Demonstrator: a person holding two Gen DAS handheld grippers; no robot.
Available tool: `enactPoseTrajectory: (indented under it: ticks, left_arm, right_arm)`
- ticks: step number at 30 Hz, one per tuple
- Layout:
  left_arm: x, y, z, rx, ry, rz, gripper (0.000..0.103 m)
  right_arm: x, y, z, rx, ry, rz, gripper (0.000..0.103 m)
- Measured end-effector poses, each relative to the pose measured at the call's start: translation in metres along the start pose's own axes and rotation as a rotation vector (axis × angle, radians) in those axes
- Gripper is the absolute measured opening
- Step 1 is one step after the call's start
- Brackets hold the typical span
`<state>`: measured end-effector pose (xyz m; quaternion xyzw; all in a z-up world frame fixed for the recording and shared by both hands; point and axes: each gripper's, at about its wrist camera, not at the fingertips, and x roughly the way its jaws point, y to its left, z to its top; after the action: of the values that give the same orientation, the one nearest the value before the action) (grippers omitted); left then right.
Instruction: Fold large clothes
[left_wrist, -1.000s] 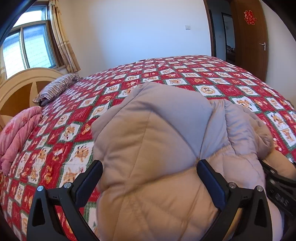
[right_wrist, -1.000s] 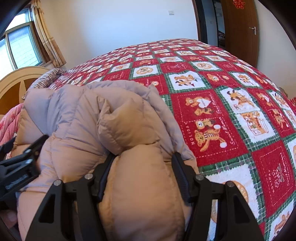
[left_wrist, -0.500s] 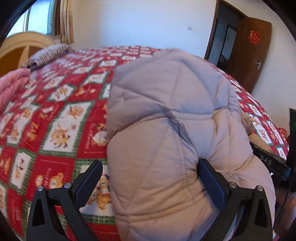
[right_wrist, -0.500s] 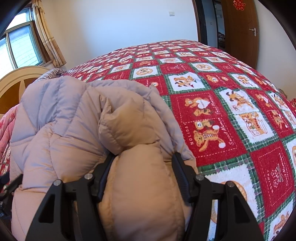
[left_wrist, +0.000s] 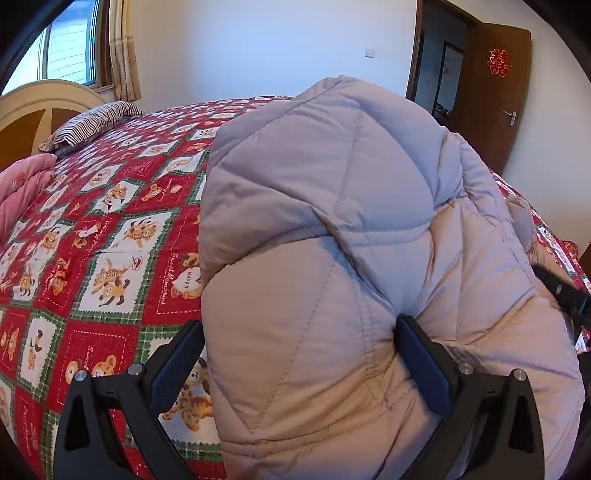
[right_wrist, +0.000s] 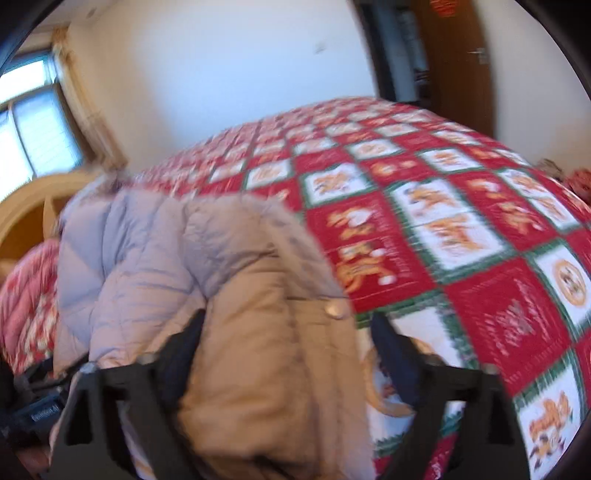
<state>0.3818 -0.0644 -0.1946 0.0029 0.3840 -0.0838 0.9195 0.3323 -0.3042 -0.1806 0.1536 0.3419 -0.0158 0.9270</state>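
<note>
A puffy beige-grey quilted jacket (left_wrist: 332, 184) lies bunched on the bed, folded over on itself. My left gripper (left_wrist: 299, 325) stands wide around its near fold. The right pad dents the fabric and the left pad sits just at the jacket's edge. In the blurred right wrist view, the jacket (right_wrist: 147, 251) shows a snap button (right_wrist: 334, 309). My right gripper (right_wrist: 288, 319) has its jaws opening around the rolled end. The left finger is against the fabric and the right finger is clear of it. Each gripper's black body shows at the other view's edge.
A red, green and white bear-print quilt (left_wrist: 110, 240) covers the whole bed. At the head end sit a striped pillow (left_wrist: 92, 125), a pink blanket (left_wrist: 22, 192) and a wooden headboard (left_wrist: 37, 107). A brown door (left_wrist: 491, 92) stands open at the far right.
The right jaws have spread and let go of the jacket roll, and that view has swung and blurred. The left gripper came closer and lower, so the fold looms taller.
</note>
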Motion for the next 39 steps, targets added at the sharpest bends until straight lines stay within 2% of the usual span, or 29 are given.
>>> enactPoseTrajectory:
  ticks: [3,5,8,11,13,15,21,25,33,36,39]
  left_arm:
    - [0.000,0.000,0.000,0.001,-0.001,0.001,0.103]
    - [0.000,0.000,-0.001,-0.001,0.000,-0.001,0.103]
    - [0.000,0.000,-0.001,-0.002,0.002,-0.011,0.103]
    - [0.001,-0.001,-0.001,0.002,-0.002,-0.017,0.103]
    - [0.002,0.000,-0.002,-0.001,-0.003,-0.022,0.103]
    - [0.003,0.001,-0.001,-0.001,-0.004,-0.026,0.103]
    - [0.006,0.001,0.000,-0.009,-0.002,-0.031,0.103]
    - [0.007,0.001,0.000,-0.003,-0.009,-0.049,0.103]
    - [0.008,0.002,0.000,-0.006,-0.016,-0.085,0.102]
    - [0.006,-0.002,0.000,0.009,-0.029,-0.103,0.095]
    - [-0.004,-0.010,-0.002,0.048,-0.068,-0.116,0.075]
  right_arm:
    - [0.006,0.001,0.000,0.008,0.050,0.021,0.087]
    - [0.010,-0.002,0.002,0.027,0.087,0.036,0.087]
    - [0.021,-0.019,-0.004,0.132,0.178,0.148,0.087]
    - [0.019,-0.020,-0.010,0.129,0.178,0.200,0.086]
    - [0.016,-0.017,-0.014,0.145,0.169,0.281,0.071]
    - [0.017,-0.012,-0.018,0.112,0.150,0.272,0.071]
    - [0.031,-0.012,-0.011,0.131,0.185,0.303,0.075]
    - [0.035,-0.014,-0.012,0.138,0.188,0.341,0.070]
    - [0.040,-0.012,-0.011,0.136,0.192,0.358,0.069]
    - [0.039,-0.011,-0.012,0.134,0.197,0.384,0.059]
    - [0.037,-0.010,-0.013,0.141,0.193,0.412,0.048]
